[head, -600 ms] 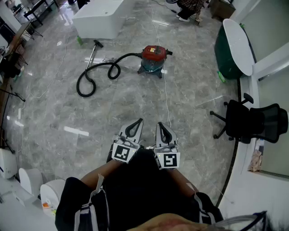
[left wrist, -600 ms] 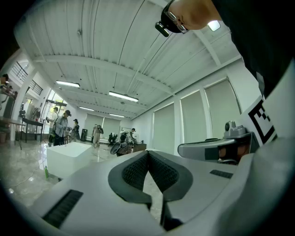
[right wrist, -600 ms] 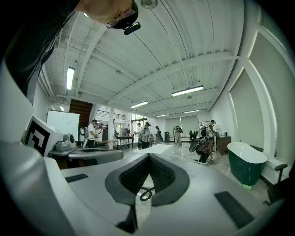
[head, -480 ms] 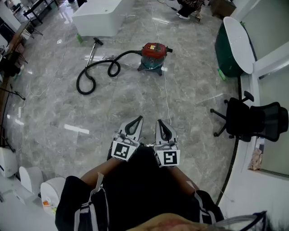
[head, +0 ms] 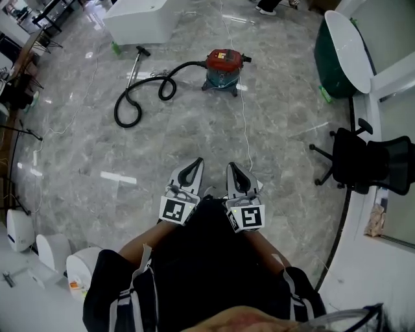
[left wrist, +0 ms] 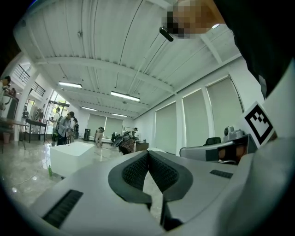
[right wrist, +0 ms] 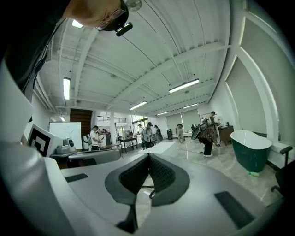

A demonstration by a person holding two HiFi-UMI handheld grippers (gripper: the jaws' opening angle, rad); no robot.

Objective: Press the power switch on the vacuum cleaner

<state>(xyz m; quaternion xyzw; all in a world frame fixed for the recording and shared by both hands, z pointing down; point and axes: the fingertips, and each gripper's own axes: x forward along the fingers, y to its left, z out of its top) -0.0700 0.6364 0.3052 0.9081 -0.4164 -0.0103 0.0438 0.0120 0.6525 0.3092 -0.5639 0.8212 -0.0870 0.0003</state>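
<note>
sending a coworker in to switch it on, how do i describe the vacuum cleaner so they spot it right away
On the open marble floor, look between the white block and the green bathtub. The vacuum cleaner is the small drum standing there alone, with a red lid and a black hose coiling off to its side.

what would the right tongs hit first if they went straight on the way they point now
Nothing close. The right tongs are shut and held about level, so the line seems to pass above the vacuum cleaner, toward the far white block; depth is unclear.
</note>
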